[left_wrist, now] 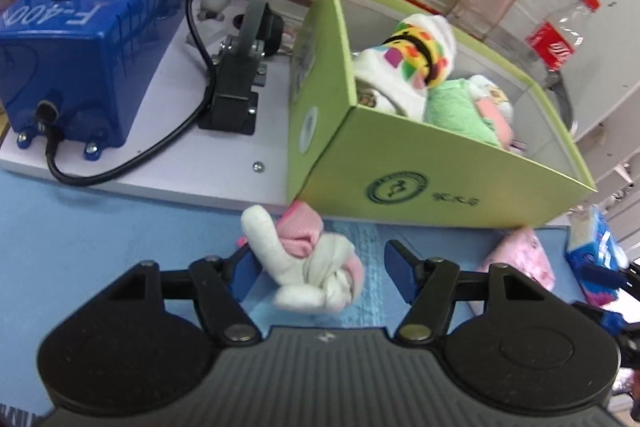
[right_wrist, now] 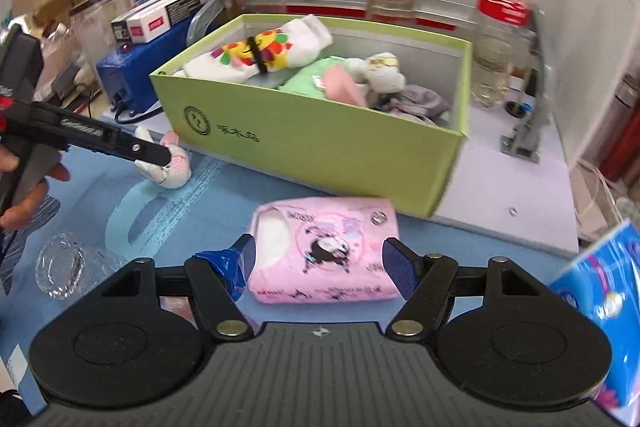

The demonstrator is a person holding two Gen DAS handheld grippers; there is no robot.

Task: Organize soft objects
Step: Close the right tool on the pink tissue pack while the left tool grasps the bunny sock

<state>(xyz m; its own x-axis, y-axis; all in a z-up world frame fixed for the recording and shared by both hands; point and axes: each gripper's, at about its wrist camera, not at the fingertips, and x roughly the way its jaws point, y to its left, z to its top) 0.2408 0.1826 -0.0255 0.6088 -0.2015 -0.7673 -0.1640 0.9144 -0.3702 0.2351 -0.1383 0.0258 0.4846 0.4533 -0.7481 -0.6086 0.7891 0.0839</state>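
Knotted sock [left_wrist: 316,275] between spread left tool [left_wrist: 320,271]

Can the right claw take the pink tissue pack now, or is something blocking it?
Probably yes. The right claw is open, and the pink tissue pack lies between its fingers on the blue mat. Nothing covers it; the green box stands behind.

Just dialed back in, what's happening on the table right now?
A person is sorting soft items into the green box, which already holds rolled socks and a green towel. The left gripper is open around a knotted white-and-pink sock on the blue mat, just in front of the box. The right gripper is open with its fingers either side of a pink tissue pack, also on the mat. Neither item is lifted yet.
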